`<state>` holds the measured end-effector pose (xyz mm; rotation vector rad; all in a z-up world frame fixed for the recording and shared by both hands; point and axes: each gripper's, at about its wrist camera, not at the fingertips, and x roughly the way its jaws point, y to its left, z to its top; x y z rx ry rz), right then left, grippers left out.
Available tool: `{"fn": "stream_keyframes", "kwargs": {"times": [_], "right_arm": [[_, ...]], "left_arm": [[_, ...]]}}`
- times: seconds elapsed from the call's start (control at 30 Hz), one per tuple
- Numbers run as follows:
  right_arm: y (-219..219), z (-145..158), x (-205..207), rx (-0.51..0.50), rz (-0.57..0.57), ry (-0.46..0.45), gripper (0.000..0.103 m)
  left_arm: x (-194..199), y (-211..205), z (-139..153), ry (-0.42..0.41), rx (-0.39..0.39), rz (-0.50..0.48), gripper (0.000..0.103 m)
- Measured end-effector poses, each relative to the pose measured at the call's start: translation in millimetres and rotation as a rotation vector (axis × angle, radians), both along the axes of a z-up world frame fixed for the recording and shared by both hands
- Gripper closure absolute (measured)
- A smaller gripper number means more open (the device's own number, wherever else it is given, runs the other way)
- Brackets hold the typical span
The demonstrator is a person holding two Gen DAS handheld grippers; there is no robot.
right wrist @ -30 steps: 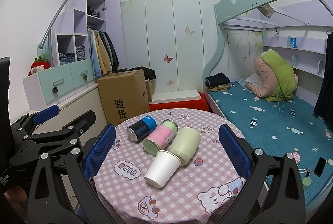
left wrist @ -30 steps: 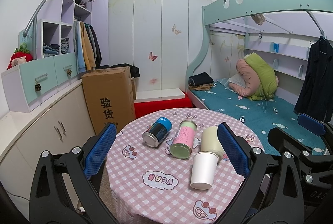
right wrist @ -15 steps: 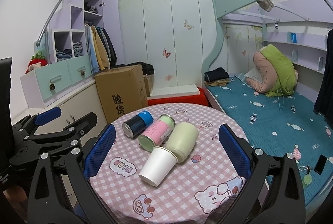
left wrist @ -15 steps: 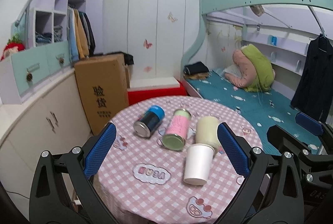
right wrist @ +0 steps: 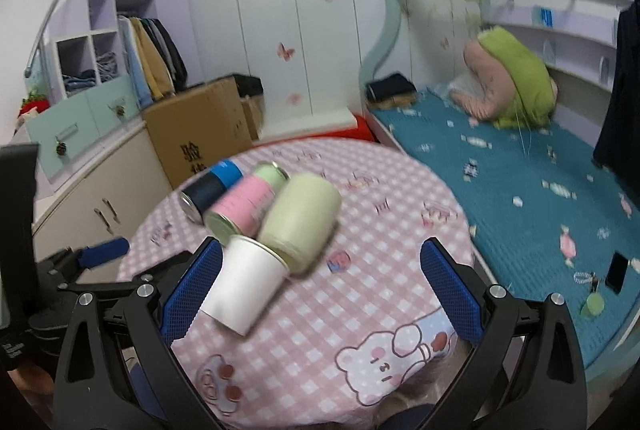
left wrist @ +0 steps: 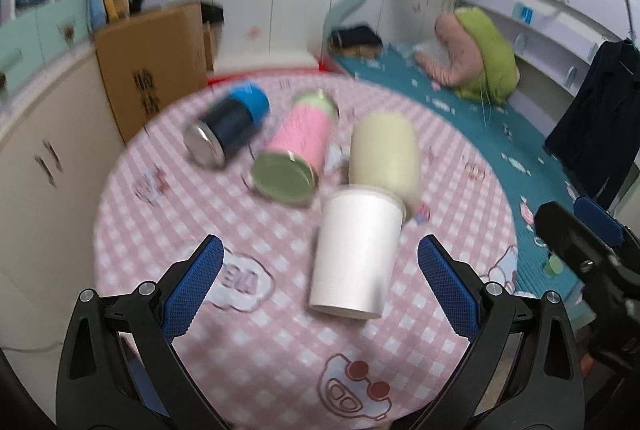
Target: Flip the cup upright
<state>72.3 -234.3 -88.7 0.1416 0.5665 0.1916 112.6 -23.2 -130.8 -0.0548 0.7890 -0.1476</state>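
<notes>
White paper cup [left wrist: 357, 252] lies, seemingly untouched, between the spread-apart left hand-held gripper [left wrist: 318, 288] fingers.

Left gripper [left wrist: 318, 282] and right gripper [right wrist: 320, 282]: each had black angular plastic arms with silver screw heads near 8 and 4 o'clock. Fingers [left wrist: 192, 286] carried blue, finely textured pads. Faint white lettering marked a black body at 8 o'clock in the right wrist view.

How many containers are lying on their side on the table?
4. Blue-capped can far left, pink can beside it, cream cup to the right, and white paper cup nearest the grippers, its rim at the cream cup. None seems hidden.
</notes>
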Motion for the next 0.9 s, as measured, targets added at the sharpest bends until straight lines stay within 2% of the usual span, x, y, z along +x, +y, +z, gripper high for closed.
{"fn": "stream_keyframes", "kwargs": {"times": [0.1,0.17,0.43,0.5,0.53,0.9], "right_arm": [[-5.9,-14.2,10.6,-0.007,-0.016,0.038,0.007],[-9.0,-23.5,17.7,-0.008,-0.021,0.059,0.007],[-8.7,-55.2,40.2,-0.009,-0.029,0.146,0.007],[-6.6,-59.7,43.1,-0.008,-0.03,0.163,0.007],[-5.2,-60.5,44.4,-0.007,-0.029,0.168,0.007],[22.4,-54.9,40.4,-0.023,0.017,0.164,0.007]], "left_arm": [[13.9,-5.1,-23.0,0.087,-0.023,0.009,0.005],[21.6,-12.1,-35.9,0.107,-0.018,0.014,0.005],[34.3,-22.7,-55.8,0.139,0.026,0.043,0.007],[34.0,-22.7,-57.1,0.138,0.021,0.041,0.024],[36.2,-20.4,-58.0,0.147,0.014,0.043,0.041],[18.7,17.1,-51.7,0.141,-0.036,0.114,0.042]]}}
